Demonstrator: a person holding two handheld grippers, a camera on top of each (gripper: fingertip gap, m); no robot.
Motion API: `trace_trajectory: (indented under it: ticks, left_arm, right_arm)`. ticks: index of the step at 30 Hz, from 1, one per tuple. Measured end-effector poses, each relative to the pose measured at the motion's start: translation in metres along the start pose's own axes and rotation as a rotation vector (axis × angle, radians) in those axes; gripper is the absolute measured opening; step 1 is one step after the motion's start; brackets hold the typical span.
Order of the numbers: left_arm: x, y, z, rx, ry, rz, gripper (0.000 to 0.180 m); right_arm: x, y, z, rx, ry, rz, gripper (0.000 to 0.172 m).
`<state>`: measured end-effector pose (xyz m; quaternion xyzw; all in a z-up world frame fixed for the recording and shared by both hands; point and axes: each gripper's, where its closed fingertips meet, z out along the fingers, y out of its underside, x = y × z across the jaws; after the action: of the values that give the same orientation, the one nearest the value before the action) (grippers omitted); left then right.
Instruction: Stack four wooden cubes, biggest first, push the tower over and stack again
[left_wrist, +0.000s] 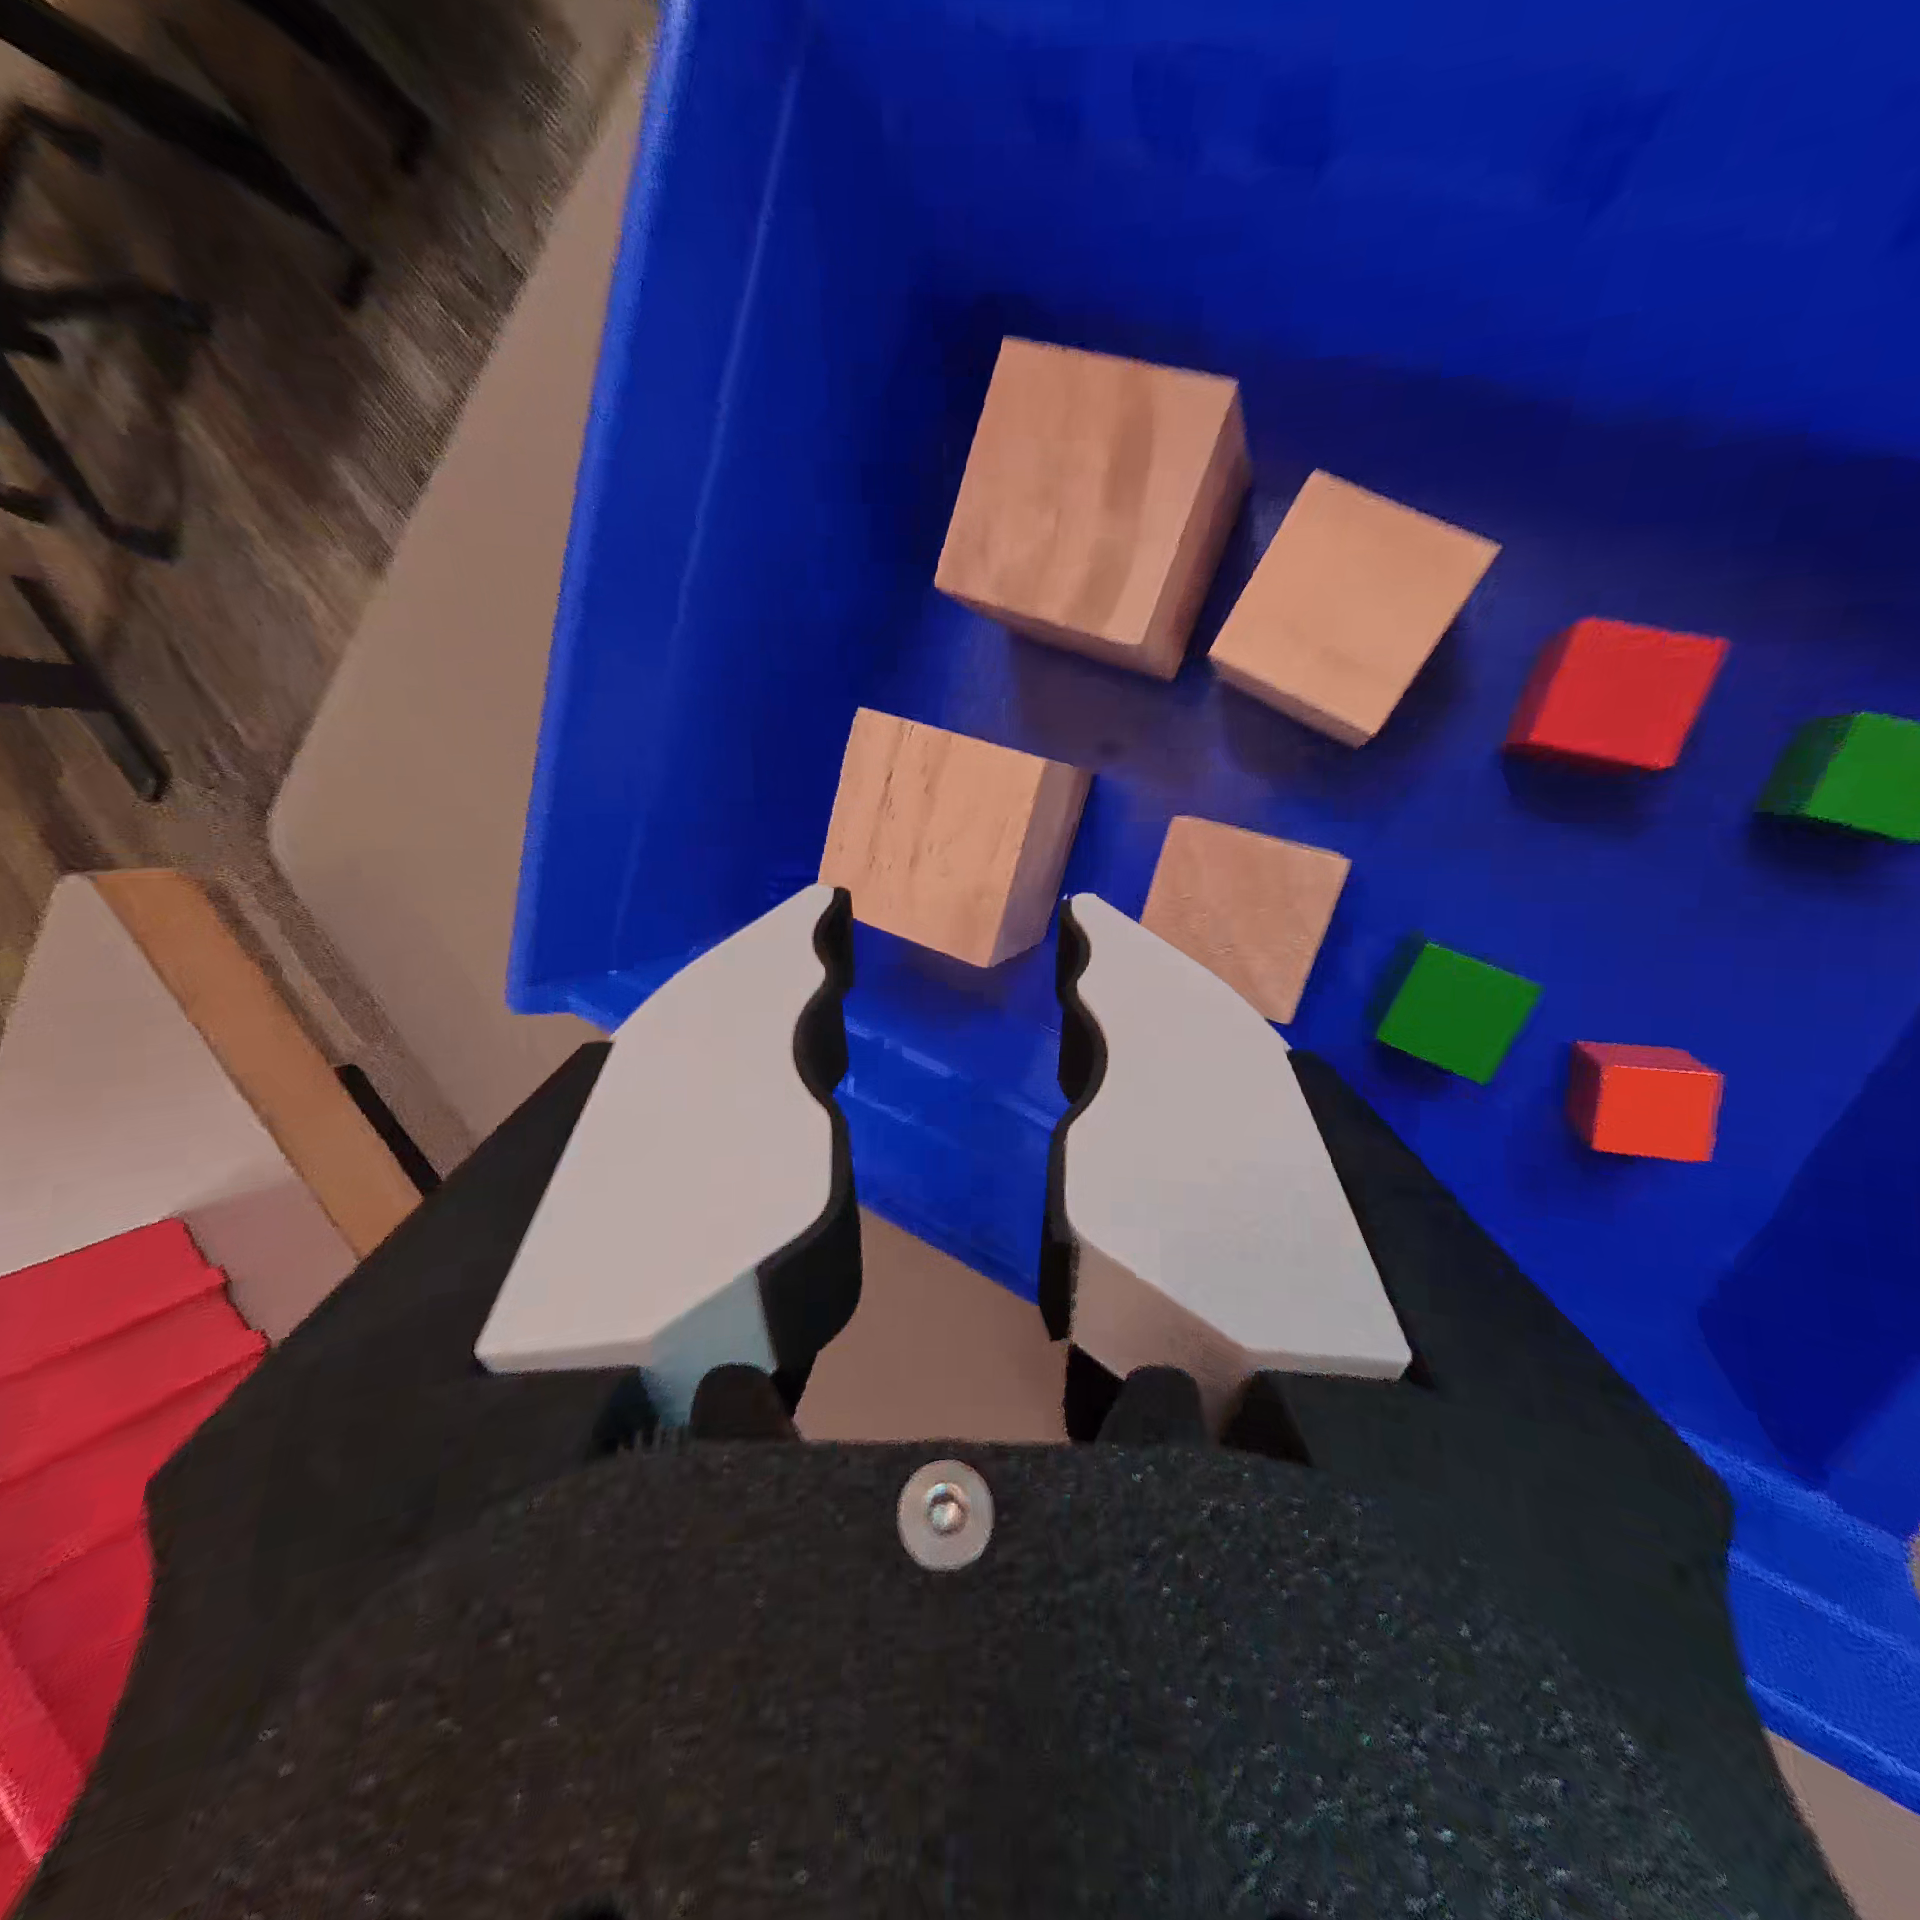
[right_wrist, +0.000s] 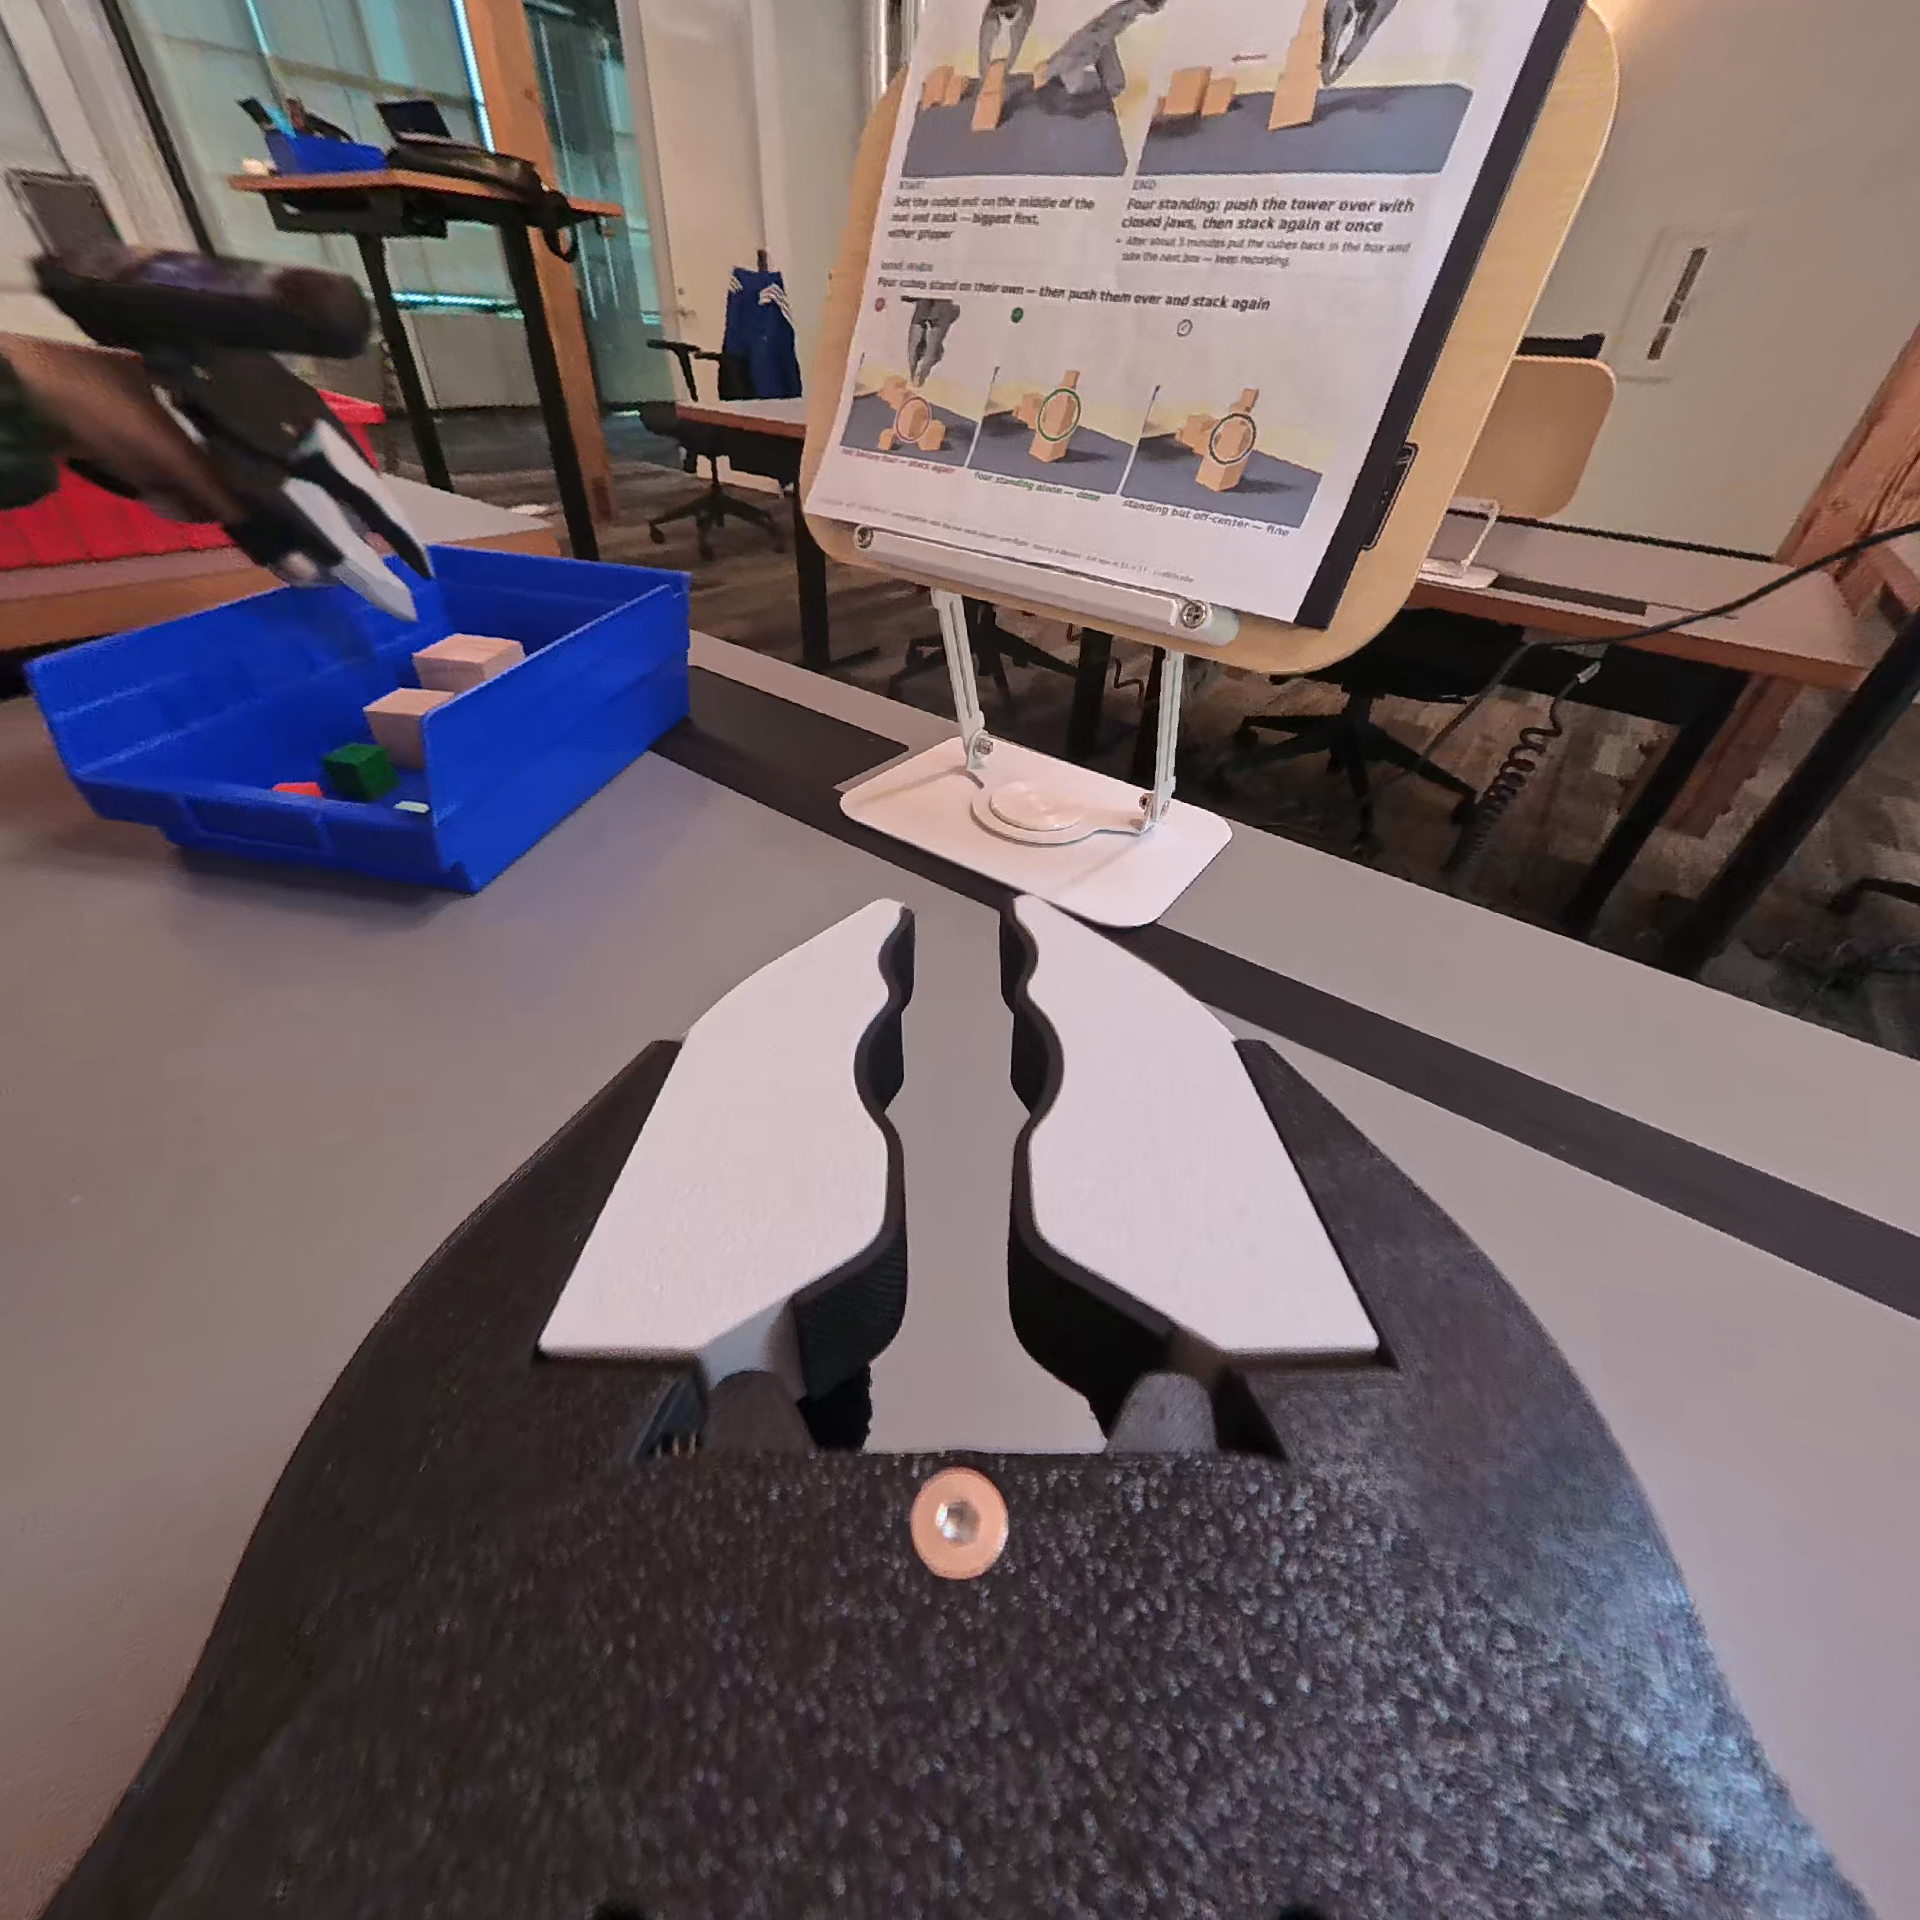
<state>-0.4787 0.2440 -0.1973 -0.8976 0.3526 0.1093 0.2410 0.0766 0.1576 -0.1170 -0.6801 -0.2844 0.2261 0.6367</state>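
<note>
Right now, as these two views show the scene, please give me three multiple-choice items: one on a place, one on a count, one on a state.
1. Where do the wooden cubes lie?
A. on the grey table
B. in the blue bin
C. on the white stand

2. How many plain wooden cubes show in the left wrist view?
A. two
B. four
C. six

3. How are the left gripper's fingers?
A. apart, holding nothing
B. shut on a red cube
C. shut on a green cube

Key: B, the wooden cubes lie in the blue bin; B, four count there; A, the left gripper shows only a gap.
</note>
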Motion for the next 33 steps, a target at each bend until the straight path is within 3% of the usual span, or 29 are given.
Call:
trace_trajectory:
  ticks: [4,9,11,20,25,28,31,33]
  left_arm:
    - [-0.003,0.015,0.037,-0.156,0.106,0.039,0.052]
    - [-0.003,0.011,0.059,-0.225,0.199,0.055,0.063]
    - [-0.009,0.011,0.062,-0.25,0.182,0.07,0.058]
    - [-0.006,0.013,0.059,-0.245,0.127,0.126,0.052]
    - [-0.003,0.021,0.063,-0.297,0.135,0.122,0.063]
    - [-0.006,0.021,0.066,-0.3,0.106,0.153,0.057]
    - [-0.012,0.02,0.052,-0.315,0.069,0.191,0.056]
    - [-0.016,0.001,0.025,-0.248,0.033,0.212,0.056]
  right_arm:
    - [0.004,0.007,-0.015,-0.001,0.006,-0.006,0.016]
    - [0.018,0.023,-0.024,-0.018,0.041,0.008,0.016]
    - [0.02,0.027,-0.023,-0.023,0.036,0.034,0.016]
    - [0.017,0.025,-0.03,0.01,0.004,0.04,0.016]
    - [0.017,0.02,-0.035,0.031,0.004,0.038,0.016]
    - [0.016,0.022,-0.032,0.02,0.0,0.04,0.016]
    - [0.015,0.022,-0.033,0.02,-0.003,0.037,0.016]
    - [0.016,0.019,-0.035,0.033,-0.003,0.035,0.016]
